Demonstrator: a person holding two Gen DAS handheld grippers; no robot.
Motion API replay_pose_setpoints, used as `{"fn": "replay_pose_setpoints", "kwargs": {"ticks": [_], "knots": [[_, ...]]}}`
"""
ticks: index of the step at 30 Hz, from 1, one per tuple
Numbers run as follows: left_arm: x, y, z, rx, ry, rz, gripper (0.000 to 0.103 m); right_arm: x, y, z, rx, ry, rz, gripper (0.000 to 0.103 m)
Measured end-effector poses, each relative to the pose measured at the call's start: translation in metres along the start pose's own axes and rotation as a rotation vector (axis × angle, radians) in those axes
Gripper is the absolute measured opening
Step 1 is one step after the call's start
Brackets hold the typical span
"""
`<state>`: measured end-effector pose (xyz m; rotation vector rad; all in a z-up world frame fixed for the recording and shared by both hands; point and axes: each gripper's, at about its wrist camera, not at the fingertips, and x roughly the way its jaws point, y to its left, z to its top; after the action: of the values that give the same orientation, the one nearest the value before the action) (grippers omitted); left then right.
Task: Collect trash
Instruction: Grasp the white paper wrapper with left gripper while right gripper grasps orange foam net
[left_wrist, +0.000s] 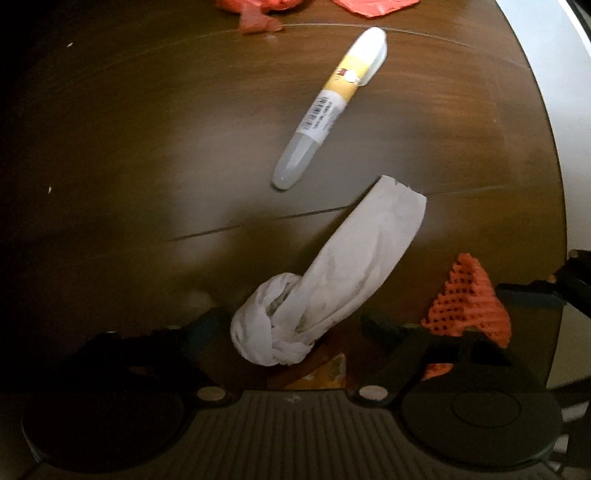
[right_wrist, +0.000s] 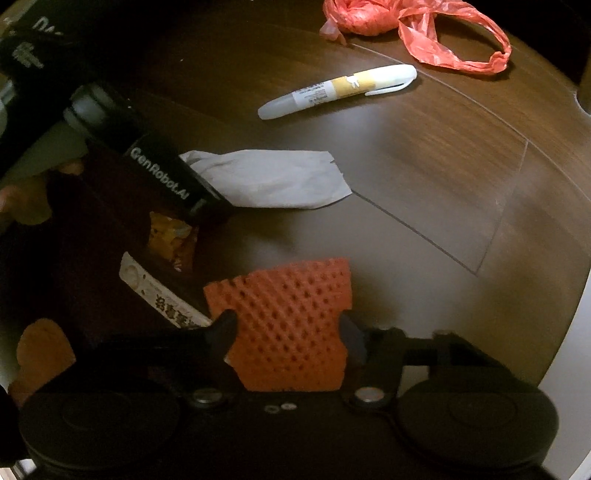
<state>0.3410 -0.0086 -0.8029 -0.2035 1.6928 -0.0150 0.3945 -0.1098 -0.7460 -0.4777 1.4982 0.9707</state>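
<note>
Two tongs | my left tongs (left_wrist: 295, 328) spread around knotted white tissue (left_wrist: 332, 280) | my right tongs (right_wrist: 288, 328) clenched on orange foam net (right_wrist: 291, 325) | pen (left_wrist: 332, 103) upper centre on bench (left_wrist: 147, 129)

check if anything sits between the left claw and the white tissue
Nothing visible does. The knotted end of the white tissue already lies in the gap of the open left claw, over the dark table.

"GenRobot.AI" stands in white on the left tool's (right_wrist: 207, 206) black body.
</note>
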Motion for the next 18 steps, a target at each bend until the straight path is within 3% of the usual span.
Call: {"fn": "replay_pose_setpoints", "kwargs": {"ticks": [4, 7, 9, 11, 13, 15, 18], "knots": [[0.004, -0.006, 0.000, 0.043, 0.023, 0.041, 0.048, -0.004, -0.009, 0.000, 0.028, 0.003, 0.010, 0.034], [0.003, -0.006, -0.003, 0.065, 0.014, 0.057, 0.038, -0.005, -0.013, -0.002, 0.047, -0.001, 0.013, 0.018], [0.003, -0.006, -0.006, 0.076, -0.003, 0.066, 0.036, -0.006, -0.015, -0.003, 0.050, -0.006, 0.017, 0.000], [-0.001, -0.006, -0.005, 0.080, -0.018, 0.075, 0.035, -0.006, -0.011, -0.003, 0.028, -0.011, 0.015, 0.000], [-0.004, -0.006, -0.004, 0.083, -0.029, 0.083, 0.035, -0.011, -0.008, -0.004, -0.014, -0.027, 0.027, 0.005], [-0.008, -0.006, -0.003, 0.079, -0.037, 0.091, 0.035, -0.017, -0.001, -0.003, -0.088, -0.053, 0.030, 0.034], [-0.008, -0.006, -0.002, 0.090, -0.031, 0.103, 0.035, -0.023, 0.004, -0.001, -0.131, -0.076, 0.062, 0.054]]}}
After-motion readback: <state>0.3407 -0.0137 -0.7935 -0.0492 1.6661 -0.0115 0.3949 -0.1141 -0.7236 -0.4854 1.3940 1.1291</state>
